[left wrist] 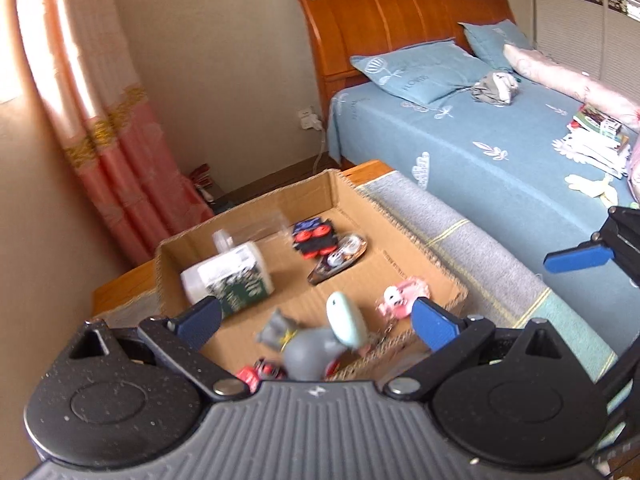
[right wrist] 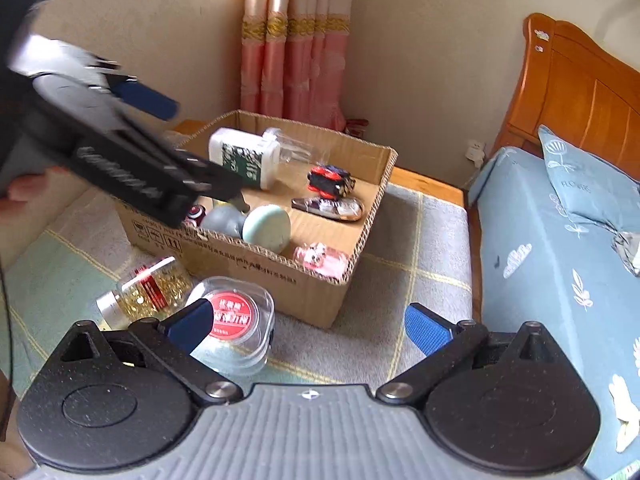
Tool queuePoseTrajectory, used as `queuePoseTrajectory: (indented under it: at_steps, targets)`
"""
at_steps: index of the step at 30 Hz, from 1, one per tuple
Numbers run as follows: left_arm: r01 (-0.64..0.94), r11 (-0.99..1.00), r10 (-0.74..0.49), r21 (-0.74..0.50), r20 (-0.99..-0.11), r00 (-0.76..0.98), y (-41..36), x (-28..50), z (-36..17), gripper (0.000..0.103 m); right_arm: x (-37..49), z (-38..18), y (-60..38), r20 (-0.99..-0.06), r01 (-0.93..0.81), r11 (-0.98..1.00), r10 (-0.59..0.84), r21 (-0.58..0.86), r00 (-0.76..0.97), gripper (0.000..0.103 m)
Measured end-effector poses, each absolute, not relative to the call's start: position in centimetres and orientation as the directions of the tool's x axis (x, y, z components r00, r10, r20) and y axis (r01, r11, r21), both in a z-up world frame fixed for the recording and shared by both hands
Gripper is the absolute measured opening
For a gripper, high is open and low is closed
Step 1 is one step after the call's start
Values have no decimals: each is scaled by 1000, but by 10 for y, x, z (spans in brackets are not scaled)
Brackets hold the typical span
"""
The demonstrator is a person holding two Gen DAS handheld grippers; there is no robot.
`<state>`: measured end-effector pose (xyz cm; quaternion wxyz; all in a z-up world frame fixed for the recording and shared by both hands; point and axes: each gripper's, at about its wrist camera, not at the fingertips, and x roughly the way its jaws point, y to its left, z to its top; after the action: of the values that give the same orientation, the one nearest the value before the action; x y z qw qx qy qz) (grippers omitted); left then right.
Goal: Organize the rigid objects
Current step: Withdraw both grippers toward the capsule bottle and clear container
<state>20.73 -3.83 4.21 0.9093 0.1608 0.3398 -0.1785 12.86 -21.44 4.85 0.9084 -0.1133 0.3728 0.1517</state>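
An open cardboard box [left wrist: 404,220] [right wrist: 308,280] stands on a grey mat. In it lie a white-and-green bottle [left wrist: 228,276] [right wrist: 244,156], a red-and-black toy [left wrist: 314,236] [right wrist: 330,180], a silver shoe-shaped thing [left wrist: 340,260] [right wrist: 328,206], a pink toy [left wrist: 400,296] [right wrist: 320,258] and a grey toy with a pale green disc [left wrist: 320,340] [right wrist: 256,220]. My left gripper [left wrist: 316,320] is open and empty above the box's near edge. My right gripper [right wrist: 308,326] is open over a clear tub with a red lid [right wrist: 236,320]. A jar of gold bits [right wrist: 148,292] lies beside the tub.
The grey checked mat [right wrist: 416,240] covers a low wooden table. A bed with a blue sheet [left wrist: 480,140] [right wrist: 552,260] and wooden headboard stands to the right. Pink curtains [left wrist: 112,120] hang by the wall. The left gripper [right wrist: 120,152] reaches over the box in the right wrist view.
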Motion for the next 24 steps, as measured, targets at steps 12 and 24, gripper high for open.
queuePoseTrajectory:
  at_steps: [12, 24]
  targets:
    - [224, 966, -91, 128, -645, 759, 1, 140, -7, 102, 119, 14, -210, -748, -247, 969, 164, 1, 644, 103]
    - [163, 983, -61, 80, -701, 711, 28, 132, -44, 102, 130, -21, -185, -737, -305, 950, 255, 70, 626, 103]
